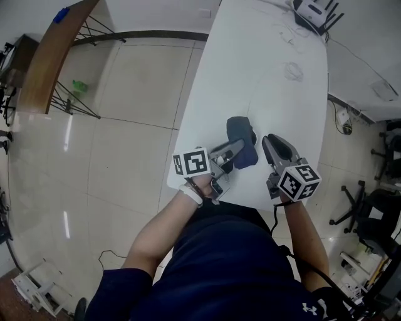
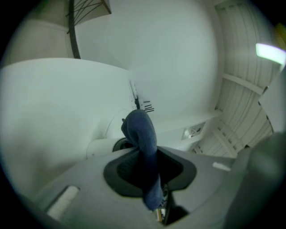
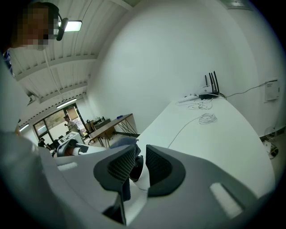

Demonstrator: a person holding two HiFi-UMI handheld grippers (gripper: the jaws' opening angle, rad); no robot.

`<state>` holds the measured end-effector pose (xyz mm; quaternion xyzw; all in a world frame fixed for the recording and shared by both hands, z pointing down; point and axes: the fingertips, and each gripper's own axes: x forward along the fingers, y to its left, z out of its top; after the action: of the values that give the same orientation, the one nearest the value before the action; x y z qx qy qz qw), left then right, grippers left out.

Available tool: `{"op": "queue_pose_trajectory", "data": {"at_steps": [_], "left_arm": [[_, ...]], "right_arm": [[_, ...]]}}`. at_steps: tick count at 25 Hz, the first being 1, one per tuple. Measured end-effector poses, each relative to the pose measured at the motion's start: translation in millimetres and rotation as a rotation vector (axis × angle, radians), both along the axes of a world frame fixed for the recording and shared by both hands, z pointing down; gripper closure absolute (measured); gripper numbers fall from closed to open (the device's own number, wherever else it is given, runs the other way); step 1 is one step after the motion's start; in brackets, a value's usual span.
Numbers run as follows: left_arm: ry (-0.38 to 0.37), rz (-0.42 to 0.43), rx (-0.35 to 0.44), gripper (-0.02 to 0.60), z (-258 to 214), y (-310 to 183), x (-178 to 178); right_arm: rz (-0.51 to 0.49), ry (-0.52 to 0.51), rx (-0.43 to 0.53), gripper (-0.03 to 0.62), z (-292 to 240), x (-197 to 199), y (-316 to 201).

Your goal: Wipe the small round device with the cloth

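Jaws, left: clamped on cloth [image 2: 142,134]; left gripper [image 2: 145,165] grips it mid-length, with one end bunched ahead of the tips.
Jaws, right: narrow gap; right gripper [image 3: 137,161] pinches small round device [image 3: 135,167], which has a dark face and white body.
Device: over table [image 1: 263,75] near edge, just beside cloth.
Far end: router [image 1: 313,12], loose cable [image 1: 293,70].

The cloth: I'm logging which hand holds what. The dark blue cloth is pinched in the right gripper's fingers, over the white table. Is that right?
No. The dark blue cloth is pinched in the fingers of the left gripper, as the left gripper view shows; the right gripper has the small round device between its fingers. The cloth is over the white table.
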<state>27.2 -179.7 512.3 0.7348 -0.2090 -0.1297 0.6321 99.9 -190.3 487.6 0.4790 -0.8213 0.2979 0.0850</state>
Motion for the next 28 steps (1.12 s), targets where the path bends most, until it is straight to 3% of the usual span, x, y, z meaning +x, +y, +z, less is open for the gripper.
{"op": "queue_pose_trajectory", "data": {"at_steps": [4, 11, 14, 18, 23, 28], "left_arm": [[0.012, -0.062, -0.066, 0.499, 38, 2, -20], [-0.186, -0.052, -0.099, 0.499, 88, 18, -41], [-0.251, -0.07, -0.124, 0.499, 99, 17, -44], [-0.392, -0.101, -0.117, 0.499, 105, 13, -39], [-0.357, -0.101, -0.092, 0.497, 85, 11, -14], [-0.292, -0.101, -0.011, 0.497, 44, 16, -3]], "right_arm": [[-0.012, -0.002, -0.016, 0.517, 3, -2, -3], [-0.046, 0.015, -0.052, 0.519, 20, -5, -10], [-0.096, 0.065, -0.032, 0.519, 23, -14, -16], [-0.171, 0.128, 0.029, 0.519, 19, -32, -22], [-0.069, 0.171, 0.118, 0.537, -4, -21, -28], [0.005, 0.147, 0.11, 0.544, -11, -1, -23]]}}
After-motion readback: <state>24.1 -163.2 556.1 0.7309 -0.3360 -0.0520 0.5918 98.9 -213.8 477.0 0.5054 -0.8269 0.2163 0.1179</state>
